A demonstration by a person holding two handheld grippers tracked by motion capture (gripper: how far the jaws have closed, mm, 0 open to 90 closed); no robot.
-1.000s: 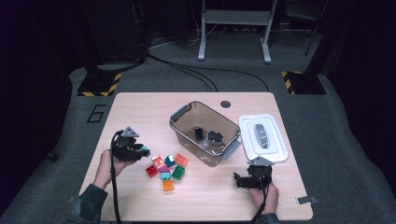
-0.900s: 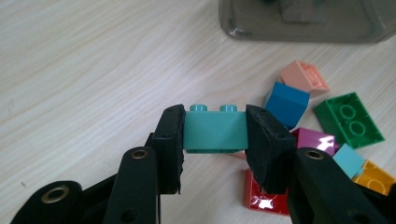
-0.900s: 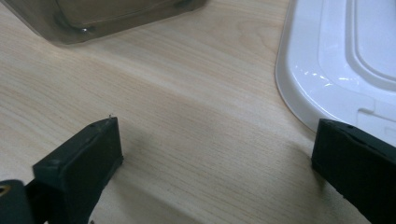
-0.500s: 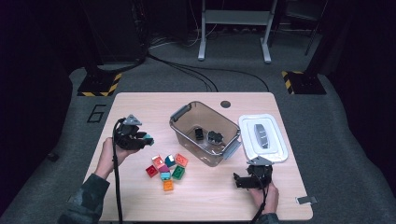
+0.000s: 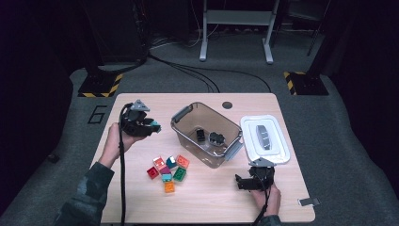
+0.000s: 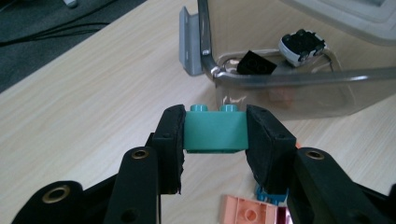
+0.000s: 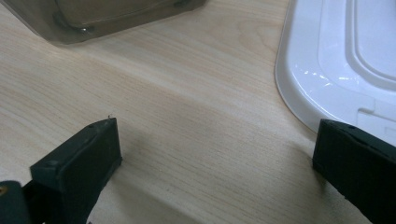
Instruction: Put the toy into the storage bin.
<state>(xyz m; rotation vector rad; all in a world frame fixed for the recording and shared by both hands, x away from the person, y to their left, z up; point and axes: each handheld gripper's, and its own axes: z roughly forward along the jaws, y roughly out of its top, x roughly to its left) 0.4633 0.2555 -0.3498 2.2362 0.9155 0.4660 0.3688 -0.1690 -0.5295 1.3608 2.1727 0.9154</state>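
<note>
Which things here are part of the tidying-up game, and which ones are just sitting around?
In the game:
- left gripper, clamped on the teal brick
- clear bin, holding two dark pieces
- pile of loose bricks on the table

Just sitting around:
- white lid beside the bin
- right gripper, open and holding nothing
- cables on the floor

The table is seen whole from a high camera at its near side, faced forward and down. From the left gripper, a close, low view is taken along the jaws toward the clear bin. From the right gripper, the tabletop is seen very near, with the bin's base far left and the white lid right. The bin is shared by all three views.
</note>
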